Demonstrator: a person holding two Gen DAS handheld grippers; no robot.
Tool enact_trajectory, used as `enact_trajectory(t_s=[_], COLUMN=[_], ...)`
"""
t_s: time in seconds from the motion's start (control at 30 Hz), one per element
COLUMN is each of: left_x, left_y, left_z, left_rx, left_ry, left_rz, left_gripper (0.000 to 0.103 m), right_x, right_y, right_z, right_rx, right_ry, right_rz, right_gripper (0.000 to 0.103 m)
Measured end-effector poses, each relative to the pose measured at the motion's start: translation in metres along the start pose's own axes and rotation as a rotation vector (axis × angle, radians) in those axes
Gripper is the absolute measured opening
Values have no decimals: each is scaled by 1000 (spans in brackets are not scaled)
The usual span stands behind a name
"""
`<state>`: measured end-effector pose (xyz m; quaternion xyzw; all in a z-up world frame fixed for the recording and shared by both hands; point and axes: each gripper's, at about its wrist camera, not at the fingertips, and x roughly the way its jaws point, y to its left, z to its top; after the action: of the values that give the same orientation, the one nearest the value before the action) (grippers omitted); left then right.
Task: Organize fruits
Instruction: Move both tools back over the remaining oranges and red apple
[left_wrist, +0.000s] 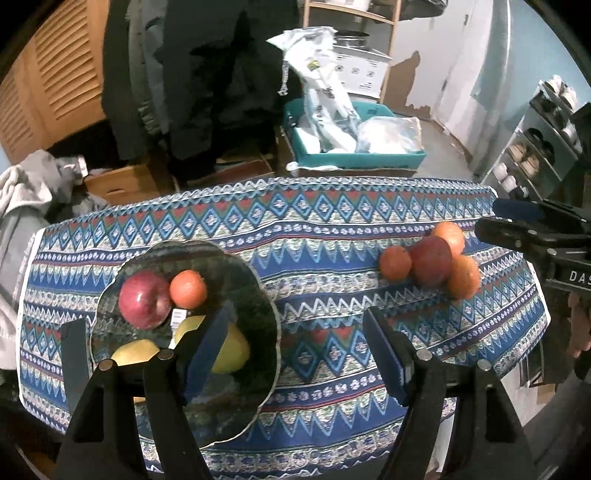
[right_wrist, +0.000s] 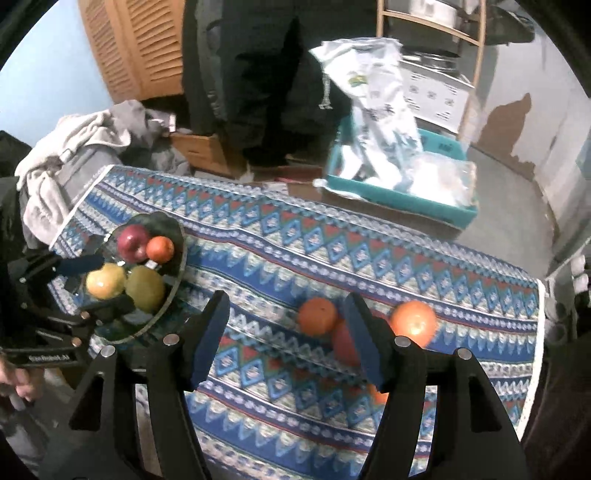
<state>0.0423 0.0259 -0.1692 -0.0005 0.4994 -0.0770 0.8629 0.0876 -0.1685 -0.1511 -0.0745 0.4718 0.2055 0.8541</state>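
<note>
Nearest the left gripper (left_wrist: 295, 347), just under its left finger, sits the dark glass plate (left_wrist: 236, 417), already loaded: two yellow-green fruits (left_wrist: 236, 350) at the near side, a red apple (left_wrist: 144, 299) and an orange (left_wrist: 187, 288) touching it at the far side. The plate seems to serve as the collecting spot, which would explain why the fruit is bunched there rather than spread out. The left gripper's jaws stand about half open over bare patterned tablecloth (left_wrist: 325, 258) and plate rim, with nothing between the pads; it appears to hover beside the plate, not gripping it.

The right gripper (right_wrist: 284, 347) is also partly open and empty, with only cloth between its pads. Just beyond and behind its right finger lies the unsorted cluster: a dark red apple (right_wrist: 343, 343) partly hidden by that finger, an orange (right_wrist: 317, 315) to the left of the finger, a second orange (right_wrist: 413, 321) to its right, and a sliver of a third (right_wrist: 376, 395) showing low beside the finger. These fruits touch one another and lie well apart from the plate, so they are probably what is left to move. The right gripper looks poised to take one of them.

Farther off, past the table edge, stand a teal bin (left_wrist: 354, 158) of plastic bags and a louvred wooden door (left_wrist: 62, 74).
</note>
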Motion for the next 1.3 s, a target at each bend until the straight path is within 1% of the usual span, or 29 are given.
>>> enact_trajectory(t_s=[0.17, 0.27, 0.43, 0.63, 0.83, 0.97, 1.07, 1.17, 1.3], left_x=[9, 16, 30, 45, 62, 76, 83, 91, 100], left_y=[-17, -27, -43, -54, -64, -66, -69, -75, -79], left_z=[4, 5, 7, 10, 12, 13, 12, 13, 14], left_rx=[30, 52, 91, 105, 132, 106, 114, 131, 143], left_ry=[17, 31, 53, 76, 94, 132, 137, 145, 153], left_rz=[-8, -11, -11, -27, -28, -67, -68, -59, -65], left_gripper=[77, 77, 77, 77, 77, 77, 77, 77, 77], right_x=[-4, -1, 16, 38, 56, 71, 81, 91, 98], right_y=[-30, -47, -69, -89, -100, -104, -108, -111, -112], right_z=[-11, -18, -34, -52, -65, -72, -76, -80, -82], right_rx=[41, 60, 86, 103, 124, 128, 129, 126, 110], right_ry=[12, 36, 93, 153, 210, 240, 261, 273, 273], right_rz=[-24, -40, -58, -62, -43, -32, -31, -25, -21], right_gripper=[70, 70, 70, 70, 70, 70, 70, 70, 70])
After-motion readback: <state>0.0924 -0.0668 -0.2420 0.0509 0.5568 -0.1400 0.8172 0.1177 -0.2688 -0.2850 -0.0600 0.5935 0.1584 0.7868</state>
